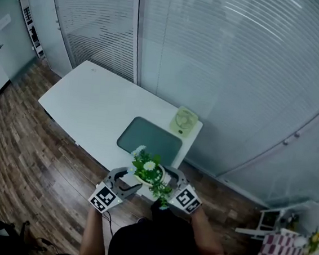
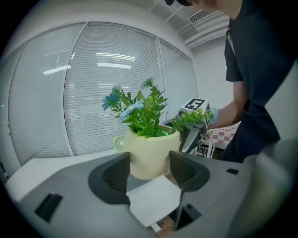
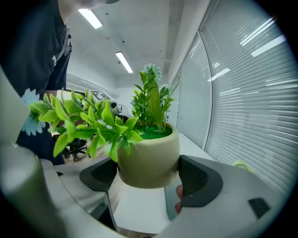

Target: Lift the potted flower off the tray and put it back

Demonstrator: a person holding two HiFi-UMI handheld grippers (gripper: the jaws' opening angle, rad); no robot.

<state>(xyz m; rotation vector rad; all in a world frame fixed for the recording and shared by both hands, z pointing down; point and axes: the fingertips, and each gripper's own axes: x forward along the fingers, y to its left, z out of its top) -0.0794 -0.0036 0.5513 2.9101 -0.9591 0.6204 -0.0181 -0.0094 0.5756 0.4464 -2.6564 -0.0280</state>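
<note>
The head view is showing the potted flower (image 1: 148,173) hanging between the left hand-held gripper (image 1: 131,184) and the right hand-held gripper (image 1: 168,179), over the near edge of the white desk (image 1: 88,102). The grey-green tray (image 1: 147,137) is lying on the desk just beyond the pot, and a pale-green round item (image 1: 183,121) is standing beside the tray's far right corner. The wooden floor (image 1: 38,151) is surrounding the desk. In the left gripper view, the left hand-held gripper (image 2: 150,171) is gripping the cream pot (image 2: 151,153): both dark jaw pads are pressing against opposite sides of the pot's lower half, with the jaws opened only to the pot's width. The pot is sitting upright, its base clear of the desk corner (image 2: 153,202) below it, and green leaves with pale blue blossoms are rising above its rim. The marker cube of the right hand-held gripper (image 2: 195,104) is appearing behind the foliage. In the right gripper view, the right hand-held gripper (image 3: 149,179) is likewise clamping the same pot (image 3: 149,160) from the other direction, one jaw pad touching each side. The pot is hanging in the air above the desk surface (image 3: 139,209), and leafy stems are spreading toward the left of this view.
</note>
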